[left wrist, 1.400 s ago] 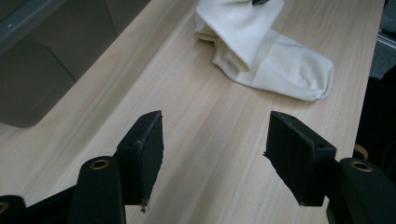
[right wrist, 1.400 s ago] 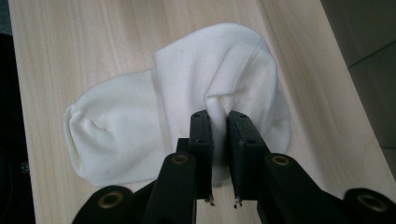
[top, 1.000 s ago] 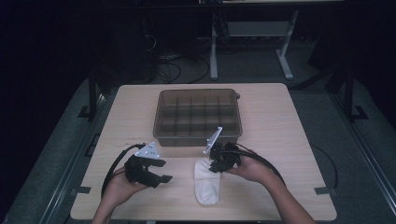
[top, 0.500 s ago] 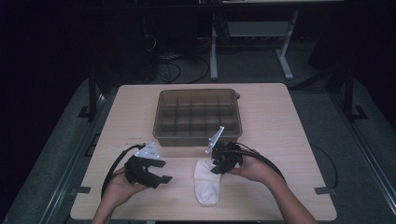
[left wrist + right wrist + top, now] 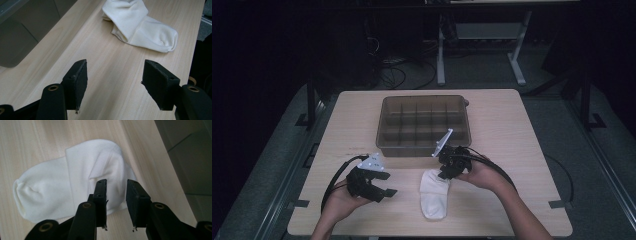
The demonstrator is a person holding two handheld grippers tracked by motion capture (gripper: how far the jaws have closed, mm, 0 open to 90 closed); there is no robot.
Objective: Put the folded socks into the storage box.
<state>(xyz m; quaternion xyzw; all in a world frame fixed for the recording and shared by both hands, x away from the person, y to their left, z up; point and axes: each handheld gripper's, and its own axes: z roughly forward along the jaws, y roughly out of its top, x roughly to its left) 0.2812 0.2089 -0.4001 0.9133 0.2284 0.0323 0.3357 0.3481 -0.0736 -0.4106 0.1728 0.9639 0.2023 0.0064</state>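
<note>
A white sock lies folded on the wooden table near its front edge. My right gripper hangs over the sock's upper end and points down at it. In the right gripper view its jaws stand a narrow gap apart above the sock. They have just been closing, with sock fabric under the gap and no pad pressing on it. To the left, my left gripper is wide open over bare wood. The left gripper view has its jaws well short of the sock.
A brown translucent bin with several compartments stands just behind both grippers at the table's middle. Its wall is close to the right gripper and to the left one. Black cables trail from both grippers. Dark floor surrounds the table.
The right gripper has shifted slightly over the sock's upper end. The left hand and its gripper have kept still, and the sock lies where it was.
</note>
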